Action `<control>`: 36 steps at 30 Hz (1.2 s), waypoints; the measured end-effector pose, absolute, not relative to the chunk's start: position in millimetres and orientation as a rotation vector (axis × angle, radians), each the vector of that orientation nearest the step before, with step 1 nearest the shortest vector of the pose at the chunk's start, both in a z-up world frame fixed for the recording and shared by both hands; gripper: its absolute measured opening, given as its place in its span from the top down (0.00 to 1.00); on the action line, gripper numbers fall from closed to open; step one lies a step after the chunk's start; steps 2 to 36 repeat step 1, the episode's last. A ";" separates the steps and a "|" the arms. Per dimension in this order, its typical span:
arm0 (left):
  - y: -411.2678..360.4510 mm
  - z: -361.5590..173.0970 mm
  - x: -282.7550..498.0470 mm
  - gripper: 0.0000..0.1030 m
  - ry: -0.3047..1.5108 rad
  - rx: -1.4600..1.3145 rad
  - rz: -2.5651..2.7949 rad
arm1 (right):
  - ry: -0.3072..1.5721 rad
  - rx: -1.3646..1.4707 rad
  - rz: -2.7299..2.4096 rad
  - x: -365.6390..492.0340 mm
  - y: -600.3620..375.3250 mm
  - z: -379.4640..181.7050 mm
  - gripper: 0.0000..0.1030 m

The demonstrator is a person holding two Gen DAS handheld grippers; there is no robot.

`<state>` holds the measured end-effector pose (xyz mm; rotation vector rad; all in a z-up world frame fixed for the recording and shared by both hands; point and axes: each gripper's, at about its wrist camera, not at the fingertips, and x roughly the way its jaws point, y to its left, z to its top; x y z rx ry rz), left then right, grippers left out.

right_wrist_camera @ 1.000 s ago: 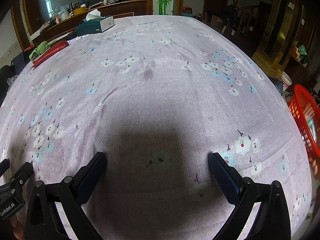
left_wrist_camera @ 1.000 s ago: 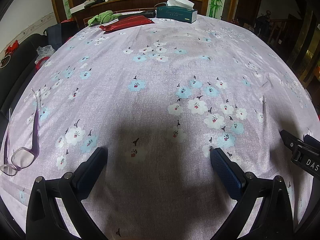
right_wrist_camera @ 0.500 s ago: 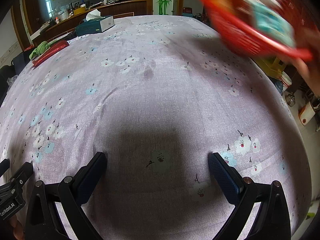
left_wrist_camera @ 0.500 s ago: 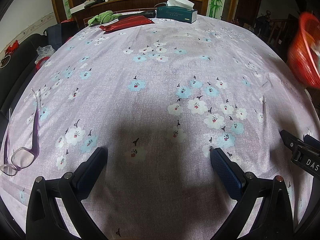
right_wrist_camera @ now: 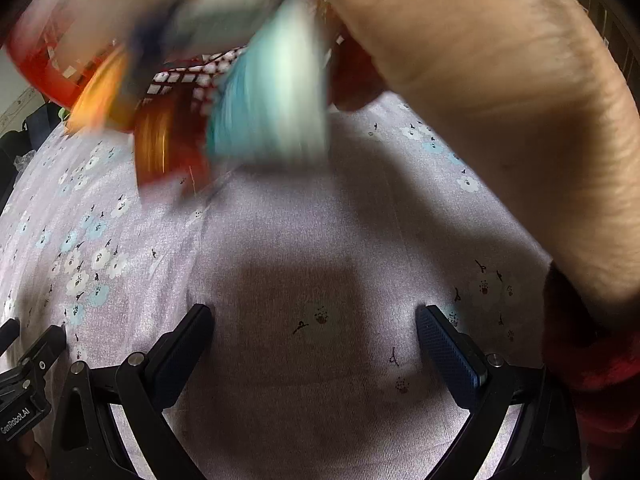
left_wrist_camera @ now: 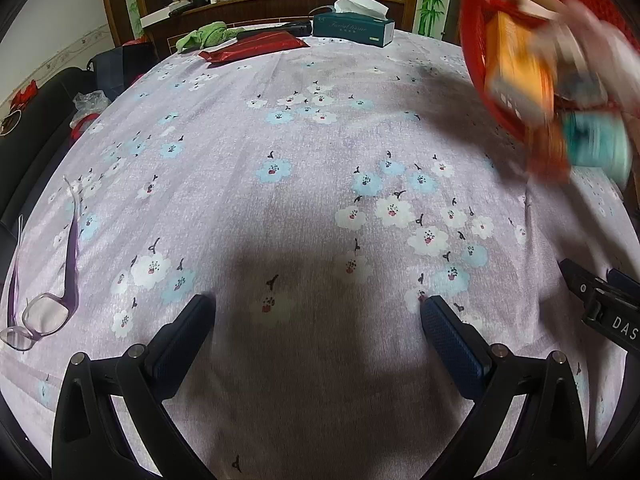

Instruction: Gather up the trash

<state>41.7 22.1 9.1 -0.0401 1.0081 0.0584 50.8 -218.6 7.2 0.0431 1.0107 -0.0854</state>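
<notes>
Trash (left_wrist_camera: 520,92) spills from a tipped red basket (left_wrist_camera: 472,32) over both tongs (left_wrist_camera: 316,320) (right_wrist_camera: 314,328), gaping wide and level above the tablecloth (left_wrist_camera: 280,200).

A lilac flowered cloth (left_wrist_camera: 304,208) covers the surface, with purple-framed glasses (left_wrist_camera: 44,300) lying at its near left edge and, along the far edge, a green rag (left_wrist_camera: 206,36), a flat red packet (left_wrist_camera: 254,46) and a dark green tissue box (left_wrist_camera: 354,28).
</notes>
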 end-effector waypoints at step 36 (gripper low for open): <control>21.9 9.1 41.8 0.00 1.008 -0.040 0.058 | 1.011 0.043 -0.085 50.8 -218.3 7.0 0.00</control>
